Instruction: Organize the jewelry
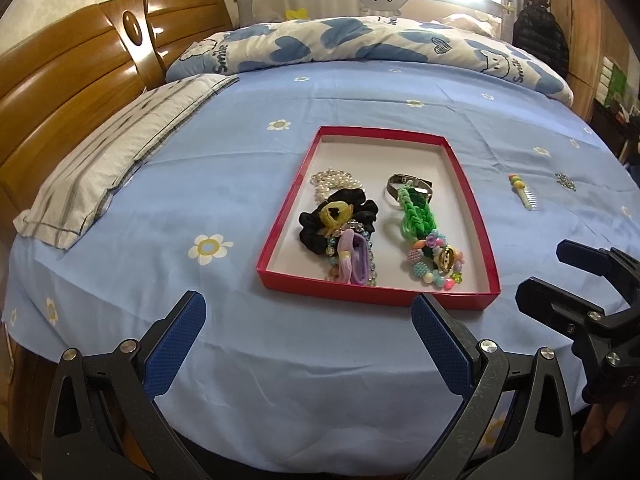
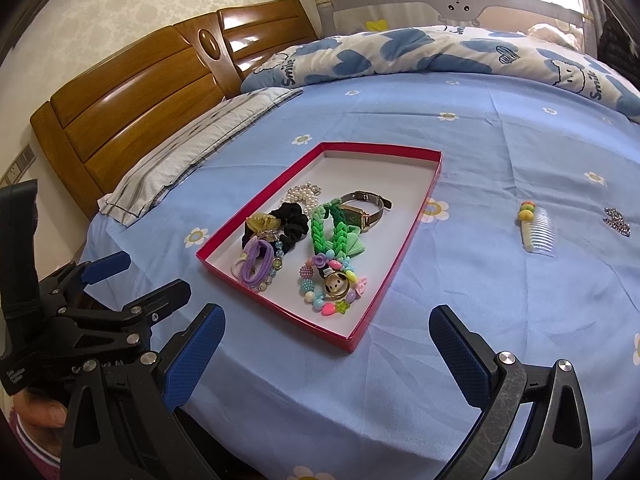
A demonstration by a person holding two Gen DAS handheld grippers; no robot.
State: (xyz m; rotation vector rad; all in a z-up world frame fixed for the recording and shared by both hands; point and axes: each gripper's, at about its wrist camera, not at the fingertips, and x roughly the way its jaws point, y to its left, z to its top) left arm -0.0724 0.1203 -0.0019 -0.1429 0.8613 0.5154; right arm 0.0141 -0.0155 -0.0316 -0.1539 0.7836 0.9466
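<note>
tray: red cardboard tray (image 1: pixel 378 216), shallow, white inside, flat on blue flowered bedsheet (image 1: pixel 240 184); long axis runs away from both grippers
in tray: pearl strand (image 1: pixel 334 182), black scrunchie (image 1: pixel 340 212), purple hair tie (image 1: pixel 354 258), green braided band (image 1: pixel 414 214), metal-strap watch (image 1: pixel 404 186), pastel bead bracelet (image 1: pixel 436 258), all crowded at the near half
loose items: small comb (image 2: pixel 536 226) with colored beads on its top, sparkly rhinestone piece (image 2: pixel 618 222); both on the sheet, well right of the tray, apart from each other
comb axis: roughly front-to-back, teeth facing right
left gripper (image 1: pixel 308 332): released, jaws wide, empty, just before the tray's near edge
right gripper (image 2: pixel 326 344): released, empty, near the tray's near right corner
nearer arm: judged right; comb lies ahead and to its right
textures: comb hard pale plastic, thin; sheet soft, wrinkled, may bunch under a pinch
</note>
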